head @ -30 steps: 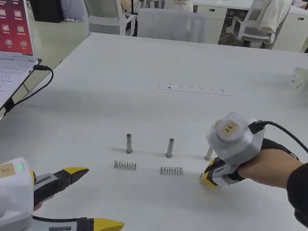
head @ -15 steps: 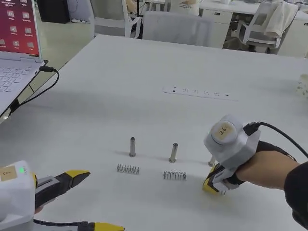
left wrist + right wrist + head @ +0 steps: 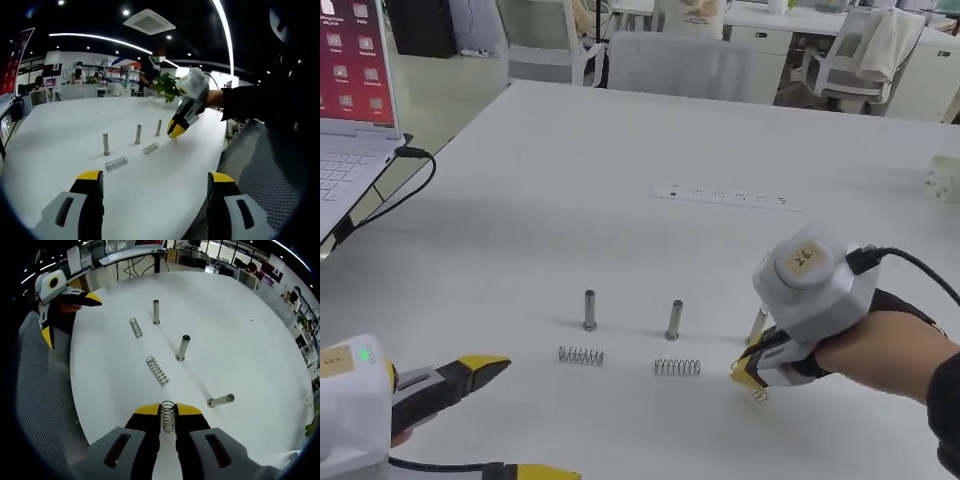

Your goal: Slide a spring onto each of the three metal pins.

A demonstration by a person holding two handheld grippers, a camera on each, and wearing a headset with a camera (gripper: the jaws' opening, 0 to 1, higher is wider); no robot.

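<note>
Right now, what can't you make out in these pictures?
Head view: base of the third pin, behind the right gripper.
Head view: most of the held spring, under that gripper's jaws.
Head view: left gripper, cut by the bottom edge.
Head view: laptop, cut by the left edge.

Counting three metal pins standing in a row on the counter (image 3: 620, 180): left pin (image 3: 589, 310), middle pin (image 3: 674, 320), right pin (image 3: 758, 323). Counting three springs too: two lying flat just in front of the pins, namely left spring (image 3: 581, 355) and middle spring (image 3: 677, 367), plus a third spring (image 3: 168, 416) sitting pinched between the jaws of the right gripper (image 3: 748, 375). Counting two grippers in all, adding the left gripper (image 3: 155, 176) with jaws spread apart. Farther off, counting one laptop (image 3: 350, 90), one cable (image 3: 410, 153) plugging into it, and one white power strip (image 3: 720, 194).
</note>
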